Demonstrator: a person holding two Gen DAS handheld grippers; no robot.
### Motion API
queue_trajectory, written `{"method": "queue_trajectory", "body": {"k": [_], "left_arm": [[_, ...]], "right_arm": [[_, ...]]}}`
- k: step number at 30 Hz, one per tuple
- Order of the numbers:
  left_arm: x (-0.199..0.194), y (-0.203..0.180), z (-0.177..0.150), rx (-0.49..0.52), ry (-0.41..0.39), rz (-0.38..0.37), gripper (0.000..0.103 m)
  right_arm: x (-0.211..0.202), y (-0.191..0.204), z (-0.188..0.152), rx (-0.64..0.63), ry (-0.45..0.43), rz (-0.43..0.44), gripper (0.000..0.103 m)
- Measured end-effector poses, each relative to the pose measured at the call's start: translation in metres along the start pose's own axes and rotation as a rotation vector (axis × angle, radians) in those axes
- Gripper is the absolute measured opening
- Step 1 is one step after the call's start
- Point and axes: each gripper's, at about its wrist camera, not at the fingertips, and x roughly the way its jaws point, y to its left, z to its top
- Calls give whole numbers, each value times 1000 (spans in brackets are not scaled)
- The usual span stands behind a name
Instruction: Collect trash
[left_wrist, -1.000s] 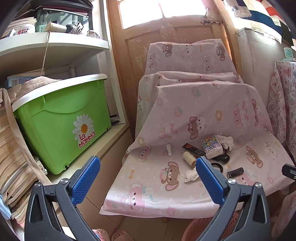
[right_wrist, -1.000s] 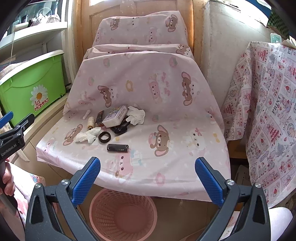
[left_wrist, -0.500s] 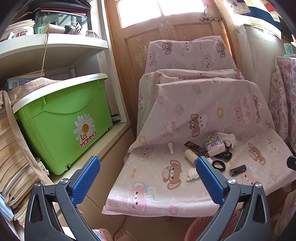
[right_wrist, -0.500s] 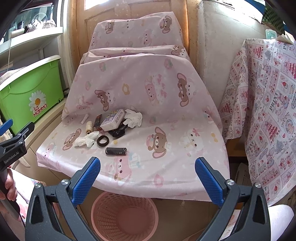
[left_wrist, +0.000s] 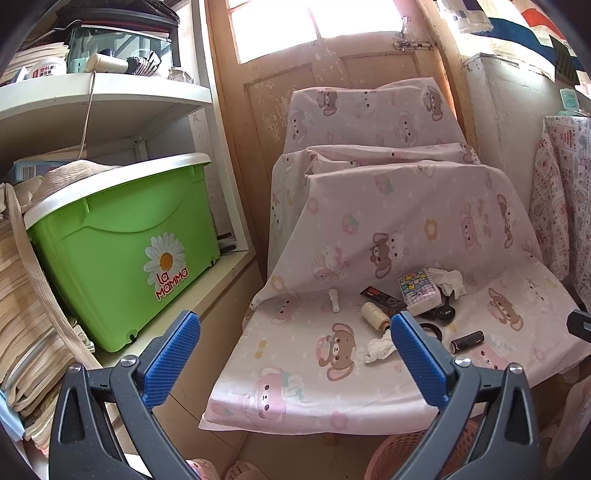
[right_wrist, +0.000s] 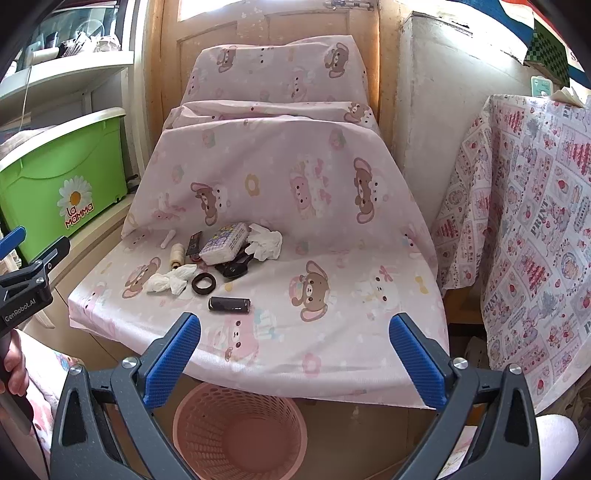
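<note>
1. Fingers of the left gripper (left_wrist: 295, 354) and right gripper (right_wrist: 294, 352) are spread and hold nothing.
2. Trash is uncollected: one tissue wad (right_wrist: 168, 282) near the table's (right_wrist: 369, 325) front-left corner, another (right_wrist: 264, 243) behind the clutter.
3. Basket (right_wrist: 240, 432) under the front edge looks empty; nothing is done.

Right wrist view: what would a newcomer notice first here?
A pink bear-print cloth draped over a seat fills the middle, with a small clutter on it: crumpled tissues, a tissue pack, a black ring. An empty pink basket stands on the floor below the front edge; a bright green bin sits left.
</note>
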Motion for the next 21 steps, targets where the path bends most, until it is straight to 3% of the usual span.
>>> {"method": "queue_trajectory", "body": {"k": [21], "left_arm": [[1,-5,-2,16,3,-1,102]], "right_arm": [[3,3,-2,-3,12,-2,103]]}}
